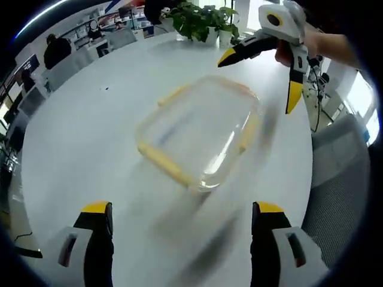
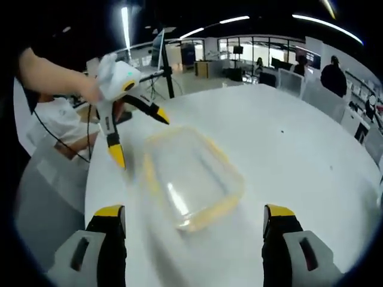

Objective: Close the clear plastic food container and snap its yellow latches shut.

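White table (image 1: pixel 90 137) — clear container (image 1: pixel 200 128) between two spread tools.

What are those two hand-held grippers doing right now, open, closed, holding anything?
Left hand-held gripper: open, holding nothing, above the table short of the container.
Right hand-held gripper: open, holding nothing.

The clear plastic food container (image 1: pixel 200 133) with yellow latches (image 1: pixel 160 160) lies flat on the white table (image 1: pixel 78 137).
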{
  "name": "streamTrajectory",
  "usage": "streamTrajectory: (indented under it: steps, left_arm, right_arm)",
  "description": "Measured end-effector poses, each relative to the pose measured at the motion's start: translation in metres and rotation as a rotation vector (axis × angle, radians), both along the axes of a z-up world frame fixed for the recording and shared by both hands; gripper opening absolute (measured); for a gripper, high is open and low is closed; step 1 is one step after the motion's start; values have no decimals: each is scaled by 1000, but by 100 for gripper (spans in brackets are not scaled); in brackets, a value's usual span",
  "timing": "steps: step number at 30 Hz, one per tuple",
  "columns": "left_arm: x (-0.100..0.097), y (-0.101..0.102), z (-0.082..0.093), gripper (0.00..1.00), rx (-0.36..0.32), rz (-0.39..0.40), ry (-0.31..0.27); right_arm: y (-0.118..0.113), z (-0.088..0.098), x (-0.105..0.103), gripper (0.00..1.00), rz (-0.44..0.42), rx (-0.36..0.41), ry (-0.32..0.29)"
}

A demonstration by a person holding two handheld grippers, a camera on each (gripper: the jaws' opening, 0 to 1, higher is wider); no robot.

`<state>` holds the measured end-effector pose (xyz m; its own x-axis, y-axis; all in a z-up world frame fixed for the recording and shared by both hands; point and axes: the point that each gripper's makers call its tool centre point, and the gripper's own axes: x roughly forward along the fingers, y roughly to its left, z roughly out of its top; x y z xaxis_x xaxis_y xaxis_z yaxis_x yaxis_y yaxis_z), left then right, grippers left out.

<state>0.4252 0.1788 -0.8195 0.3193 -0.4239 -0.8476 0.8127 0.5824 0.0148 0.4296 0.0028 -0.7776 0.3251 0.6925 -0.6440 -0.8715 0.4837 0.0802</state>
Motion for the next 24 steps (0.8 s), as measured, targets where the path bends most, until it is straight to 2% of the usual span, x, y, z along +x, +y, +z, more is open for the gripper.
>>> streamTrajectory:
  steps: [11,14,19,24]
  left_arm:
    - [-5,9,6,98,-61,87,-6]
    - [-8,11,6,97,-75,106,-8]
    - [-16,13,1,97,-80,121,2]
    - [-21,15,3,98,-127,164,8]
  right_arm:
    - [-4,1,-7,97,-34,23,0]
    - [-4,5,-8,97,-59,53,6]
    - [-6,4,-11,97,-71,59,5]
    - [-8,4,-15,97,-83,70,11]
